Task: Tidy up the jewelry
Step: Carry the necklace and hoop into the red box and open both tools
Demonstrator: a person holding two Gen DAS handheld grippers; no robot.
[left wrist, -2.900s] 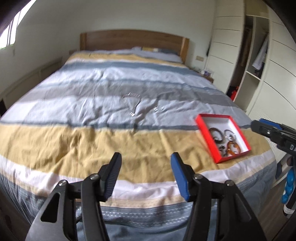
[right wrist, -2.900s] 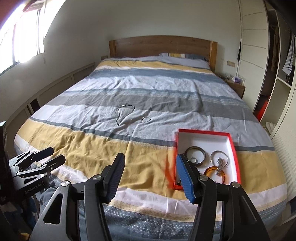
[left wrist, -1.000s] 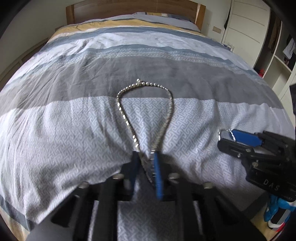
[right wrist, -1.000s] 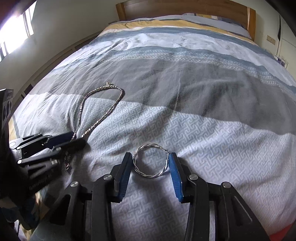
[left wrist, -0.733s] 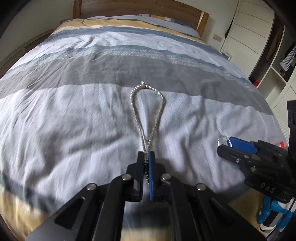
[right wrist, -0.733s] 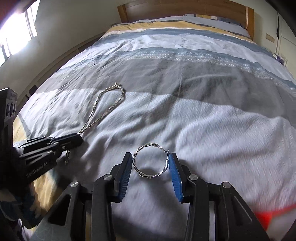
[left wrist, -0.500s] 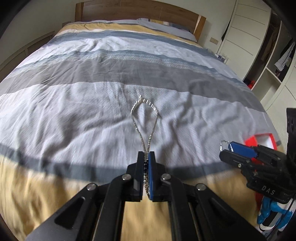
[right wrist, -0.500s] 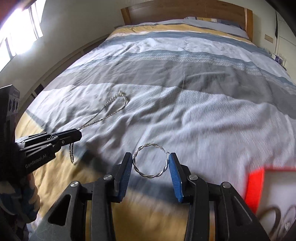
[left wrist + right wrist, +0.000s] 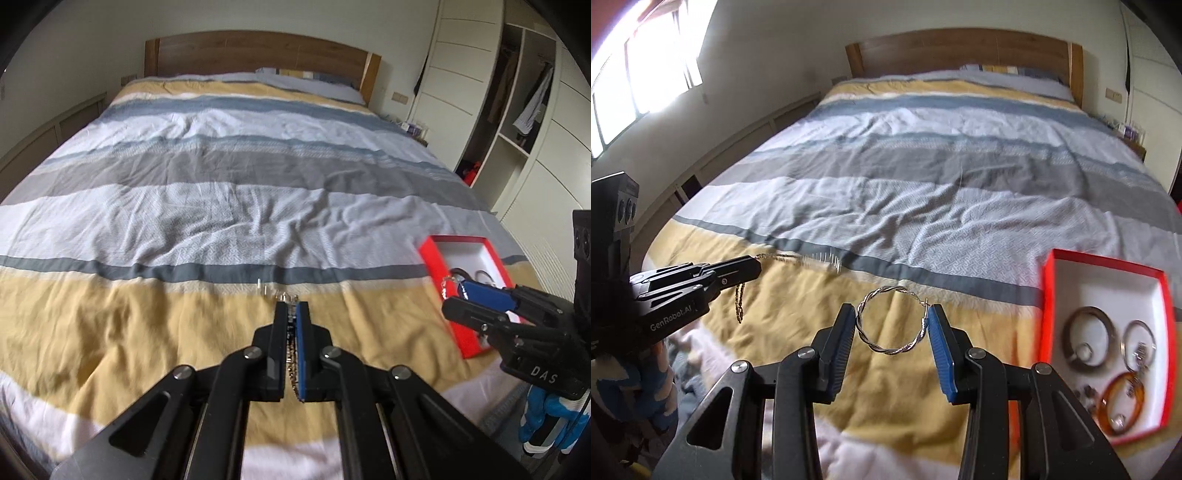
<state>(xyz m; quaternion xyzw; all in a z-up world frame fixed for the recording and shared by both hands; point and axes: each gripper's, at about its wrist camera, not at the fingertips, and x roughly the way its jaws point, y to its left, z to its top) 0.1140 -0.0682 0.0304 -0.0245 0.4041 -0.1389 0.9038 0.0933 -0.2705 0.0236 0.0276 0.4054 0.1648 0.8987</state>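
Note:
My left gripper (image 9: 291, 308) is shut on a silver chain necklace (image 9: 291, 347); its blurred loose end trails over the yellow stripe of the bed cover. The right wrist view shows this gripper (image 9: 753, 267) at the left with the necklace (image 9: 738, 299) dangling from it. My right gripper (image 9: 892, 314) is shut on a twisted silver hoop (image 9: 892, 325), held across its width above the yellow stripe. A red box (image 9: 1049, 295) with a white inside lies on the bed at the right, holding several bangles and small pieces. In the left wrist view the right gripper (image 9: 458, 299) hovers at the red box (image 9: 430, 258).
The striped bed cover (image 9: 221, 184) fills both views, with a wooden headboard (image 9: 258, 48) at the far end. White wardrobes and open shelves (image 9: 517, 110) stand to the right of the bed. A window (image 9: 639, 66) is at the left wall.
Both grippers pulled back and up from the grey stripes to the yellow stripe at the bed's near end. The necklace lifted off the cover and now trails from the left gripper. The red box came into view.

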